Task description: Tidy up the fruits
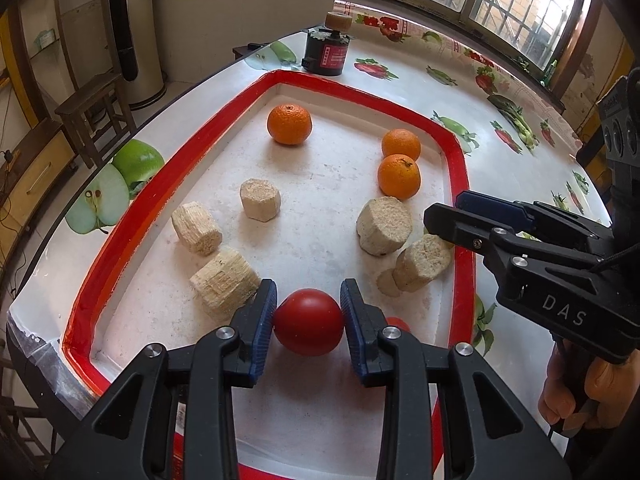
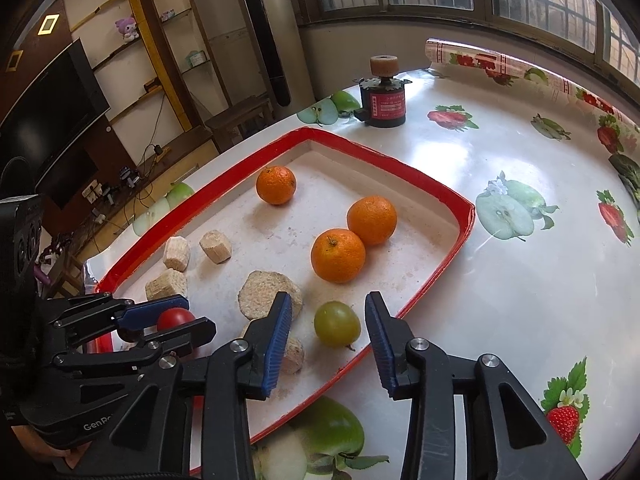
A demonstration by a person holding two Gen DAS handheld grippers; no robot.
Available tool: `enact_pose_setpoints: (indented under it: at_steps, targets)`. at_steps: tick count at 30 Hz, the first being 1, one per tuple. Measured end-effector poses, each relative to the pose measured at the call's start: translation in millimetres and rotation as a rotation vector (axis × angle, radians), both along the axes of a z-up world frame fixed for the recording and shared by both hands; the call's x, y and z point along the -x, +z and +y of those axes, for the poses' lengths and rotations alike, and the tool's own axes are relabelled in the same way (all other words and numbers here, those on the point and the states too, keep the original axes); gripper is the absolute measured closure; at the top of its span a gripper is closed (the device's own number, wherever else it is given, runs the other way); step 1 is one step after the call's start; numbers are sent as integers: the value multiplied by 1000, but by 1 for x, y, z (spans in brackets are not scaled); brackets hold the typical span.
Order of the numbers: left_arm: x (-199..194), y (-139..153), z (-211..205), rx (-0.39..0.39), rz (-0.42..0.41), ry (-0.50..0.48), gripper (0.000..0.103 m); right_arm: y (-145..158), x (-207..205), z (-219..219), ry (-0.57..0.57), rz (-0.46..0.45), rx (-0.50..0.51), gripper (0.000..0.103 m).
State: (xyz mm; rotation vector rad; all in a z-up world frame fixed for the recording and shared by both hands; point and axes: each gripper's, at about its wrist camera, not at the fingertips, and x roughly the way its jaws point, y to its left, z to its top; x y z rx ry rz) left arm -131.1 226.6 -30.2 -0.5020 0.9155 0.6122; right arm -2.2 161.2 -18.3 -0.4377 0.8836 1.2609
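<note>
A red-rimmed white tray holds three oranges, two of them touching. My left gripper is shut on a round red fruit low over the tray's near end, with both blue pads against its sides. My right gripper is open around a small green fruit that lies on the tray floor by the near rim. A gap shows between this fruit and each pad. A second small red piece peeks out behind the left gripper's right finger.
Several beige hexagonal chunks lie scattered in the tray near both grippers. A black and red cylinder device stands beyond the tray on the fruit-print tablecloth. A wooden stool stands past the table's left edge.
</note>
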Motion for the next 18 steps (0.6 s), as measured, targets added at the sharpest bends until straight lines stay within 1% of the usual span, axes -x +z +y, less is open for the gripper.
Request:
enact_pose_setpoints:
  at_steps: [1,2,3,4,5,6,9,18]
  targets:
    - [2,1,-1,-4,-2,1,72,1,1,-2,0,-2,-2,60]
    - [5,2,-3,-9,-3,3,69,3,2,-4,0,-4,-4,59]
    - [7,3,-4,-13,-9,4,62,4,2,-6,0,-5,-8,58]
    - [10,5,-5,-17,-16,6,58,5,3,-8,-1,-6,-11,57]
    - [12,7,-7,-27,-21,12,52,7,3,-10,-2,-8,-15,54]
    - [15,9,-9,-38,-27,14,50,8,4,-13,-1,-9,-21,51]
    - [20,14,-12,-56,-34,15,50,13,6,-20,0,-8,-34,50]
    - [34,16,-25,-70,-34,5,50,20,11,-40,12,-6,-58,49]
